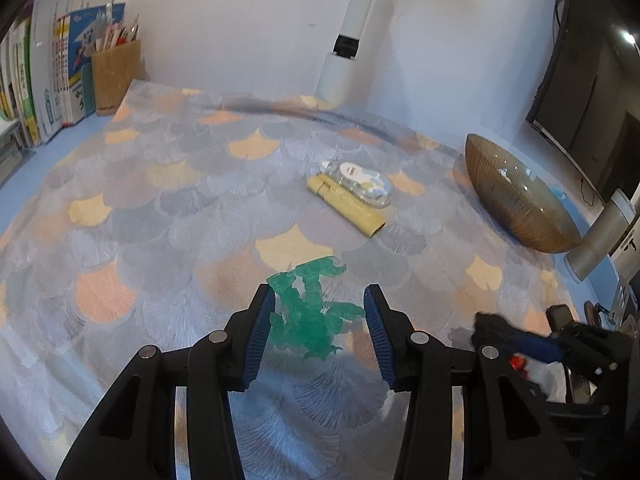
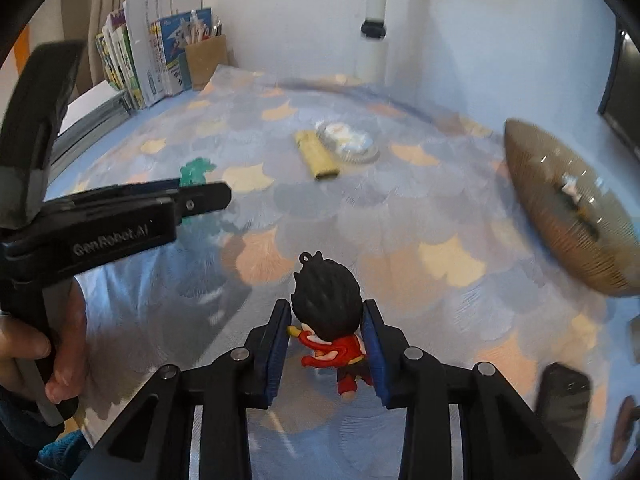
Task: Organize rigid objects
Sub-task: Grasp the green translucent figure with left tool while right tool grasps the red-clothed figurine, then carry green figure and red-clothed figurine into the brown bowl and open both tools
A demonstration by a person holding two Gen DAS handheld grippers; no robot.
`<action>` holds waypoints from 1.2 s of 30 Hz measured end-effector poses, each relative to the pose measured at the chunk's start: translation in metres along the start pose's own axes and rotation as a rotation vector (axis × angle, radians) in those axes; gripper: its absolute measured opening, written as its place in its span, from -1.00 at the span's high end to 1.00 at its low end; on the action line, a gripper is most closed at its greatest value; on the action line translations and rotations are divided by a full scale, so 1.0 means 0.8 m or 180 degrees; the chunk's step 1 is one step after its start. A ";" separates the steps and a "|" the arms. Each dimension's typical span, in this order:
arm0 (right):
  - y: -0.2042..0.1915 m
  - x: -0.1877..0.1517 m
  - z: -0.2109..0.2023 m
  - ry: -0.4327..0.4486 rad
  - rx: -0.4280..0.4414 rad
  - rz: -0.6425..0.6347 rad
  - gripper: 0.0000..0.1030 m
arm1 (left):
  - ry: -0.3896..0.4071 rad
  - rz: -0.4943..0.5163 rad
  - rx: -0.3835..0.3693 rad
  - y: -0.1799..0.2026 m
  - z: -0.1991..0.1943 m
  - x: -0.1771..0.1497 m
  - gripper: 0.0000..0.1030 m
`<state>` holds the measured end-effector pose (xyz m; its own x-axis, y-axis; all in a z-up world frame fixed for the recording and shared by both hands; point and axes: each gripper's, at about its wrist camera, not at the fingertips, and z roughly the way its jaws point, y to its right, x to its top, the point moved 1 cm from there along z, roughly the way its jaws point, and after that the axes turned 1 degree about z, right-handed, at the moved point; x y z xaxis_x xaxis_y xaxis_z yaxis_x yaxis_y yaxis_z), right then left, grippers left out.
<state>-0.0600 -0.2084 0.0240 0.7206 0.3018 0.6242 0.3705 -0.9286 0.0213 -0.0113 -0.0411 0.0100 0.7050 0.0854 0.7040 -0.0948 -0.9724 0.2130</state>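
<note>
A translucent green toy figure [image 1: 312, 312] lies on the patterned mat between the fingers of my left gripper [image 1: 320, 300], which is open around it. My right gripper [image 2: 326, 316] is shut on a small figurine with black hair and red clothes [image 2: 330, 320], held above the mat. The green figure also shows in the right wrist view [image 2: 196, 172], partly hidden behind the left gripper's body [image 2: 120, 216]. A yellow highlighter [image 1: 346, 206] and a clear correction-tape dispenser [image 1: 360, 180] lie side by side mid-mat. A brown ribbed glass bowl [image 1: 516, 196] stands at the right with a small item inside.
Books [image 1: 48, 80] and a cardboard pen holder [image 1: 114, 74] stand at the back left. A white lamp post [image 1: 348, 40] rises at the back wall. A monitor [image 1: 584, 80] stands at the right. A dark phone-like object [image 2: 564, 396] lies near the front right.
</note>
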 end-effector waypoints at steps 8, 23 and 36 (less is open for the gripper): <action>0.066 0.044 -0.068 0.0335 -0.0411 0.0053 0.32 | 0.0567 0.0324 0.0199 0.064 -0.051 0.050 0.16; 0.212 0.061 -0.115 0.0530 -0.1004 0.0557 0.33 | 0.0722 0.0799 -0.0107 0.193 -0.024 0.100 0.16; 0.319 0.055 -0.080 0.0402 -0.0843 0.1120 0.43 | 0.0104 0.0477 -0.0810 0.283 0.105 0.152 0.16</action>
<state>0.0284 -0.4456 0.1066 0.6926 -0.0551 0.7192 -0.0583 -0.9981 -0.0203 0.1119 -0.2690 0.0870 0.6472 -0.0441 0.7610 -0.3724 -0.8894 0.2651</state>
